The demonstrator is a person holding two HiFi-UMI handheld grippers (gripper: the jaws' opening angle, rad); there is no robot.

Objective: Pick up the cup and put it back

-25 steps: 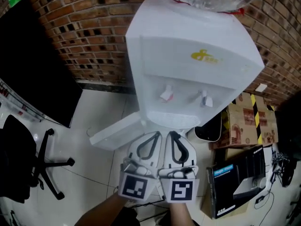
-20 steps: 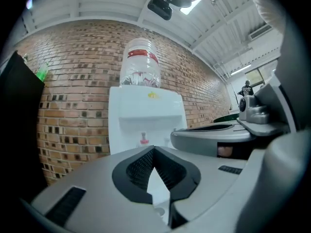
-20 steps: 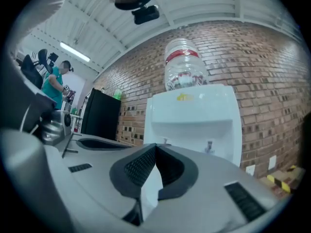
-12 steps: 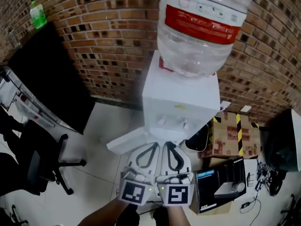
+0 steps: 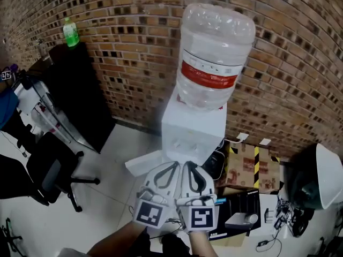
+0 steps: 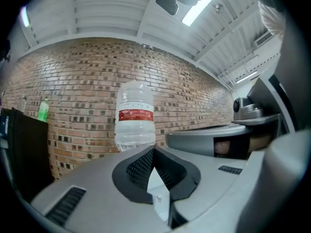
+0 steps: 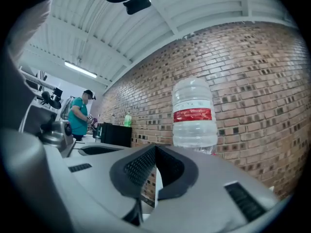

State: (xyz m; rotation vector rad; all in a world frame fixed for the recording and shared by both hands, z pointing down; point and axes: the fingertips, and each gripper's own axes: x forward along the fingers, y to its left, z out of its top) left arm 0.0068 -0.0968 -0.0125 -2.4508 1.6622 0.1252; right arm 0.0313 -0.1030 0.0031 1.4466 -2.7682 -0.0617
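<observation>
A brick wall fills the back of the room. In front of it stands a white water dispenser, with a large clear water bottle with a red label upended on top. To the dispenser's left is a black cabinet, and nearer the camera a black office chair sits on the pale floor. To the right of the dispenser's foot is a cardboard box striped with yellow and black tape, with a black carton just in front of it. Low in the head view, the left gripper and the right gripper are held side by side, almost touching, both pointing at the base of the dispenser. Their marker cubes face the camera. On each, the two jaws are pressed tip to tip with nothing between them, and each gripper's own view looks past the closed tips at the bottle and the bricks. A small green bottle stands on top of the cabinet. The right gripper view also shows a person in a teal shirt far off along the wall. The cup cannot be made out in any view.
</observation>
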